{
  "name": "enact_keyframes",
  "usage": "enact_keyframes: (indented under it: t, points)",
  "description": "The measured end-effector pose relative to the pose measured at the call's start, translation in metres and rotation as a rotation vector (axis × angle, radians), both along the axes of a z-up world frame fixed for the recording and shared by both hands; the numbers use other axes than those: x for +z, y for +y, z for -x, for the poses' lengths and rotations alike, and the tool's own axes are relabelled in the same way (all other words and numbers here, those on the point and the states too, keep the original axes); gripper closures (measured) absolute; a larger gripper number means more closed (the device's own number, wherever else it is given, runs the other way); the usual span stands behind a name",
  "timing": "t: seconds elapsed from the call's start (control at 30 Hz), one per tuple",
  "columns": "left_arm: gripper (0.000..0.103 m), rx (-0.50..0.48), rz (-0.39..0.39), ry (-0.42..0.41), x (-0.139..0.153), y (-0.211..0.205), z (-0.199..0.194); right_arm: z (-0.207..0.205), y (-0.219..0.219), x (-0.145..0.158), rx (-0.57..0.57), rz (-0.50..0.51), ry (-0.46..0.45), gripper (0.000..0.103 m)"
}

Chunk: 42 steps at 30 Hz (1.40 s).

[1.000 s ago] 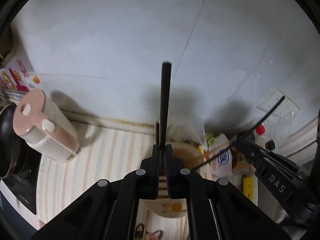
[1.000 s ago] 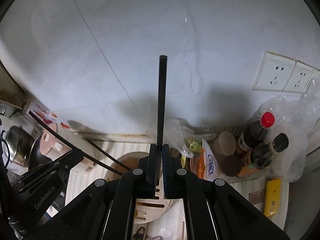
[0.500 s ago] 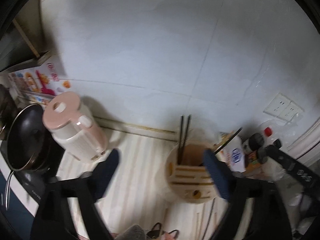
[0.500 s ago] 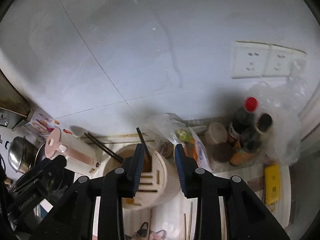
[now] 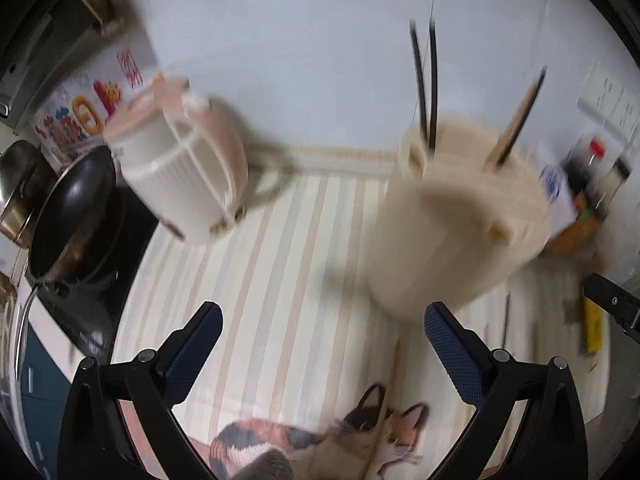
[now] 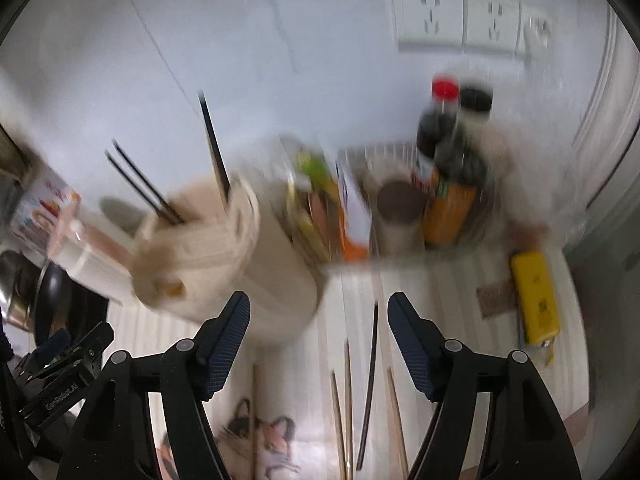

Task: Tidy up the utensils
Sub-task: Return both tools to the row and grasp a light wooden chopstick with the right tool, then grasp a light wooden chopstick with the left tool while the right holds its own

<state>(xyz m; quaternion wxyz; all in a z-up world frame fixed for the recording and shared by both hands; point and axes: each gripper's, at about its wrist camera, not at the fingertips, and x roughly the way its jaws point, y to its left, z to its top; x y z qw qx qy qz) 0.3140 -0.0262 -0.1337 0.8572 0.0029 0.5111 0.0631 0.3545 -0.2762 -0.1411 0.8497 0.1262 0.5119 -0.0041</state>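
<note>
A cream utensil holder (image 5: 460,216) stands on the striped mat and also shows in the right wrist view (image 6: 224,248). Black chopsticks (image 5: 426,84) stand in it, with one more leaning at its right (image 5: 520,112); the right wrist view shows them too (image 6: 148,184). My left gripper (image 5: 320,336) is open and empty, low in front of the holder. My right gripper (image 6: 319,332) is open and empty, to the holder's right. Several loose chopsticks (image 6: 370,380) lie on the mat between and below its fingers. Both views are motion-blurred.
A pink-and-white kettle (image 5: 180,168) and a black pan (image 5: 72,216) stand at the left. Sauce bottles (image 6: 444,168), packets (image 6: 320,208) and a yellow object (image 6: 534,296) stand at the right by the wall. Wall sockets (image 6: 460,16) are above. A cat picture (image 5: 320,440) marks the mat's near edge.
Both grippers let go of their black chopsticks, which now stand in the holder. Both opened wide, dropped lower and drew back toward the mat.
</note>
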Motion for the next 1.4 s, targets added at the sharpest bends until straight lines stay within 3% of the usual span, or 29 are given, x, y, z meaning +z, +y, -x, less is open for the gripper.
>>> enact_keyframes:
  t: [0.07, 0.13, 0.23, 0.33, 0.5, 0.63, 0.67, 0.73, 1.07, 1.17, 1.23, 1.33, 1.4]
  points:
    - [0.0, 0.015, -0.002, 0.066, -0.022, -0.001, 0.005, 0.005, 0.0, -0.023, 0.013, -0.014, 0.048, 0.033]
    - [0.0, 0.017, 0.004, 0.117, -0.045, -0.004, 0.013, 0.01, 0.001, -0.047, 0.034, -0.03, 0.106, 0.059]
    - [0.004, -0.005, -0.012, 0.182, -0.077, -0.014, 0.024, 0.019, -0.001, -0.08, 0.056, -0.077, 0.187, 0.082]
    - [0.024, -0.048, -0.015, 0.27, -0.11, -0.028, 0.032, 0.025, -0.004, -0.109, 0.06, -0.093, 0.254, 0.084]
    - [0.034, -0.105, -0.057, 0.362, -0.152, -0.045, 0.038, 0.038, -0.001, -0.149, 0.103, -0.176, 0.368, 0.084]
    - [0.065, -0.143, -0.098, 0.368, -0.164, -0.052, 0.039, 0.045, 0.011, -0.168, 0.13, -0.2, 0.434, 0.084]
    - [0.085, -0.154, -0.097, 0.38, -0.167, -0.052, 0.039, 0.047, 0.013, -0.171, 0.13, -0.21, 0.445, 0.084]
    - [0.096, -0.152, -0.062, 0.383, -0.169, -0.048, 0.041, 0.05, 0.019, -0.178, 0.132, -0.21, 0.464, 0.084]
    - [0.098, -0.168, -0.018, 0.382, -0.167, -0.023, 0.049, 0.053, 0.042, -0.203, 0.079, -0.05, 0.504, 0.085]
    - [0.098, -0.177, 0.004, 0.38, -0.167, -0.014, 0.049, 0.053, 0.053, -0.203, 0.065, 0.038, 0.507, 0.096]
    - [0.098, -0.183, 0.025, 0.381, -0.167, -0.01, 0.047, 0.056, 0.064, -0.204, 0.064, 0.064, 0.507, 0.096]
    - [0.096, -0.181, 0.103, 0.389, -0.166, 0.007, 0.04, 0.065, 0.072, -0.205, 0.056, 0.077, 0.533, 0.096]
    - [0.086, -0.178, 0.191, 0.398, -0.166, 0.018, 0.039, 0.071, 0.072, -0.205, 0.043, 0.097, 0.537, 0.096]
